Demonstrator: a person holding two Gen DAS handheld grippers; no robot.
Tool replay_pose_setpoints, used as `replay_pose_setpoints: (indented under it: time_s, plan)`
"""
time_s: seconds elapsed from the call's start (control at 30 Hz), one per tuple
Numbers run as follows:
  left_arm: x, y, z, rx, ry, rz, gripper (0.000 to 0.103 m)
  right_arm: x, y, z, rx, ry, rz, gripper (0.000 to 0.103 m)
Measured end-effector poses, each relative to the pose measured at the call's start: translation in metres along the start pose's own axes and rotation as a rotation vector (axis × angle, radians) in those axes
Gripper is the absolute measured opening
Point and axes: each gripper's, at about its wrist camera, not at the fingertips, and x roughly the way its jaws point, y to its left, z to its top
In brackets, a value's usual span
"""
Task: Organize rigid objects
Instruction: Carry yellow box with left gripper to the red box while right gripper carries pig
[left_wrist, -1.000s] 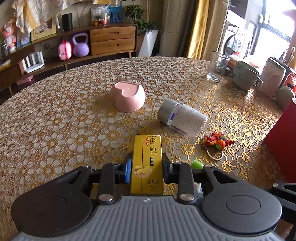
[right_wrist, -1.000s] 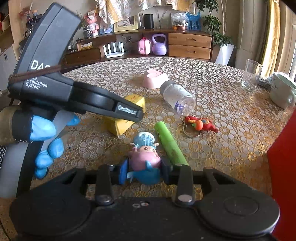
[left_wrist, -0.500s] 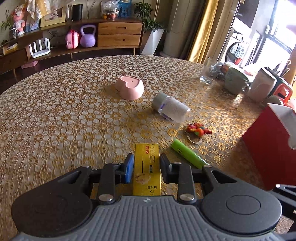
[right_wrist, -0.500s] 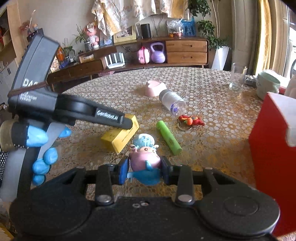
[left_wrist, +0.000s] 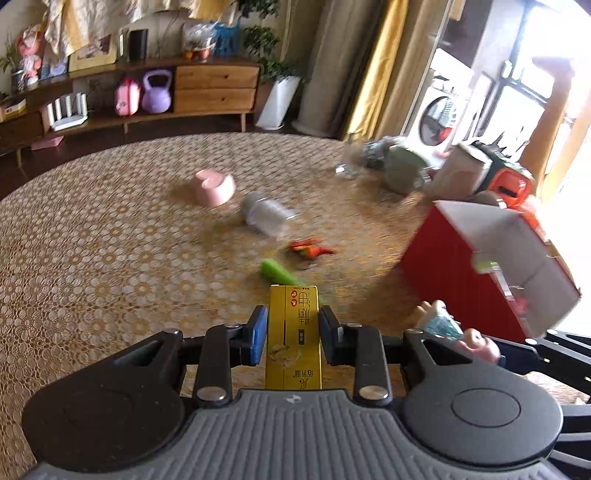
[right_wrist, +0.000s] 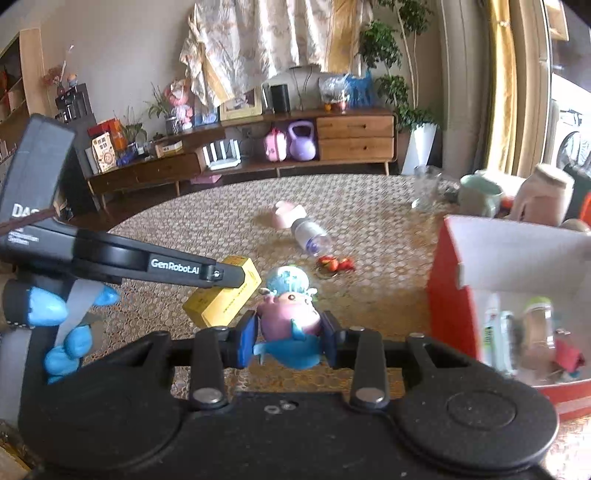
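While the left gripper (left_wrist: 292, 334) clamps a yellow carton (left_wrist: 293, 336) and the right gripper (right_wrist: 290, 338) a pig figurine (right_wrist: 288, 321), a green tube (left_wrist: 277, 271) lies just beyond the left jaws, red box (right_wrist: 448, 295) right.

Both wrist views look forward, tilted down across table (left_wrist: 110, 258); share red box (right_wrist: 450, 295), bottle (left_wrist: 267, 218).

yellow carton (left_wrist: 293, 332) and pink pig figurine (right_wrist: 288, 317), each pinched between jaws above the table
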Motion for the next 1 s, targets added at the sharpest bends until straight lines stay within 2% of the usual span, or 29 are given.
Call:
replay_pose_setpoints:
  time_s: [0.2, 0.4, 0.63, 1.0]
  plan:
    - [-0.024, -0.043, 0.01, 0.053, -0.041, -0.041, 0.03, -0.031, -0.02, 0.003, 0.005, -0.042, -0.039, 0.035]
    - [-0.031, -0.081, 0.018, 0.119, -0.062, -0.078, 0.03, -0.049, -0.046, 0.003, 0.02, -0.061, -0.086, 0.035]
    - [-0.02, -0.122, 0.028, 0.162, -0.054, -0.111, 0.03, -0.061, -0.08, 0.002, 0.046, -0.054, -0.14, 0.035]
    - [0.018, -0.183, 0.033, 0.241, -0.004, -0.132, 0.03, -0.077, -0.147, -0.005, 0.101, -0.061, -0.24, 0.035]
